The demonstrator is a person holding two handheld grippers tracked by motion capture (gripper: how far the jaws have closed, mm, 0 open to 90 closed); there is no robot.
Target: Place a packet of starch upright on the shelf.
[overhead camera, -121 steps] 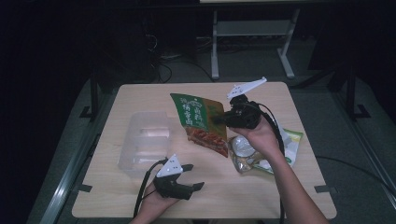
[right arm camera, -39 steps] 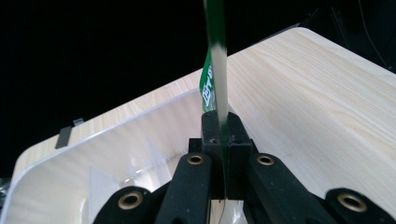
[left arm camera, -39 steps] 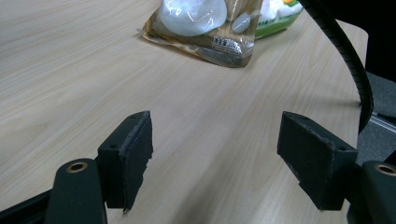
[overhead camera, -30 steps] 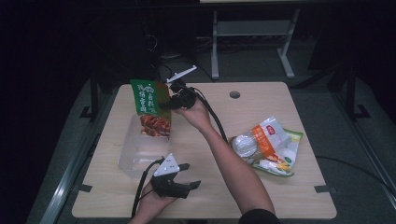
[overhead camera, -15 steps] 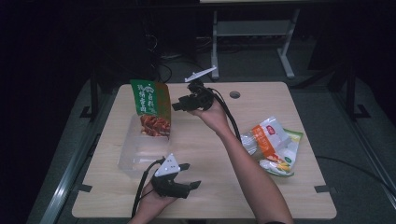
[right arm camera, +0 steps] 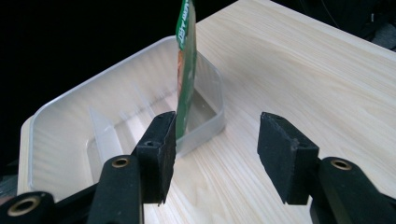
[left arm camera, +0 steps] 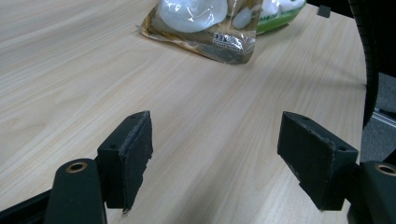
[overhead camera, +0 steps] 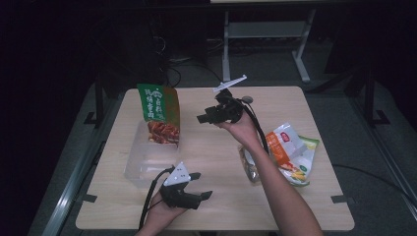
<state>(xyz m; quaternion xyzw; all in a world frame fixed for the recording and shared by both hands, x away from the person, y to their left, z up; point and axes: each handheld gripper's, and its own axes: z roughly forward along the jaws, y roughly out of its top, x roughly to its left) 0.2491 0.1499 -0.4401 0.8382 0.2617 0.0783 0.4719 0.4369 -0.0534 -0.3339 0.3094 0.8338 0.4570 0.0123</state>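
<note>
A green snack bag (overhead camera: pixel 158 114) stands upright in the far end of a clear plastic bin (overhead camera: pixel 142 164) on the table's left side. My right gripper (overhead camera: pixel 202 118) hovers to the right of the bag, apart from it, with its jaws pointing at it. Those jaws have just been opening and nothing is between them. In the right gripper view (right arm camera: pixel 217 154) the bag (right arm camera: pixel 186 70) shows edge-on inside the bin (right arm camera: pixel 70 121). My left gripper (overhead camera: pixel 201 186) rests open near the front edge, with bare table between its pads (left arm camera: pixel 215 158).
A pile of snack packets (overhead camera: pixel 290 152) lies on the right side of the wooden table (overhead camera: pixel 211 152), partly under the right forearm. The nearest packet (left arm camera: pixel 205 23) lies ahead of the left gripper. A round hole (overhead camera: pixel 249 99) sits near the far edge.
The right gripper carried the green bag from the right side to the bin, let go of it, and has drawn back to the right. The left gripper has not moved.
</note>
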